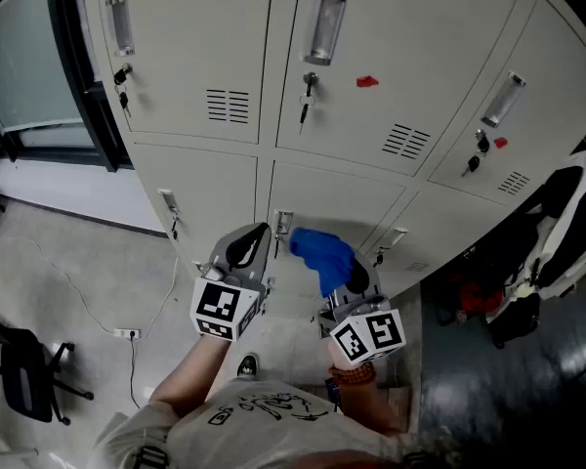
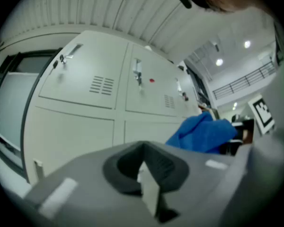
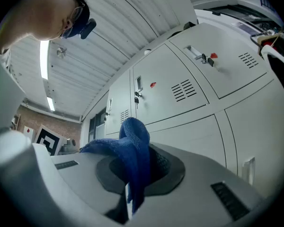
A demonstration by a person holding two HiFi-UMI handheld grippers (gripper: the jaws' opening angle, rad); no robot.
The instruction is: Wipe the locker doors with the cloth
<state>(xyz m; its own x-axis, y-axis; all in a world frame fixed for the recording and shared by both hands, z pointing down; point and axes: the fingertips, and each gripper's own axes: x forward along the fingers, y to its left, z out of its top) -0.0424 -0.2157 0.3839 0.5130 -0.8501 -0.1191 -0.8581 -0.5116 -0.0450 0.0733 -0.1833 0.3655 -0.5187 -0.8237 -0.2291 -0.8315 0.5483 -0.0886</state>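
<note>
A bank of pale grey locker doors (image 1: 391, 57) fills the head view, in an upper and a lower row, with keys (image 1: 309, 91) in some locks. My right gripper (image 1: 356, 279) is shut on a blue cloth (image 1: 322, 254), which bunches up in front of the lower middle door (image 1: 332, 198); whether it touches the door I cannot tell. The right gripper view shows the cloth (image 3: 134, 150) pinched between the jaws and standing up above them. My left gripper (image 1: 257, 234) hovers just left of the cloth, shut and holding nothing. The left gripper view has the cloth (image 2: 203, 134) at right.
A red tag (image 1: 367, 81) marks the upper middle door. Bags (image 1: 557, 233) hang or lean at the right of the lockers. A dark window frame (image 1: 78, 66) borders them on the left. An office chair (image 1: 20, 374) and a floor socket with cable (image 1: 127, 333) lie lower left.
</note>
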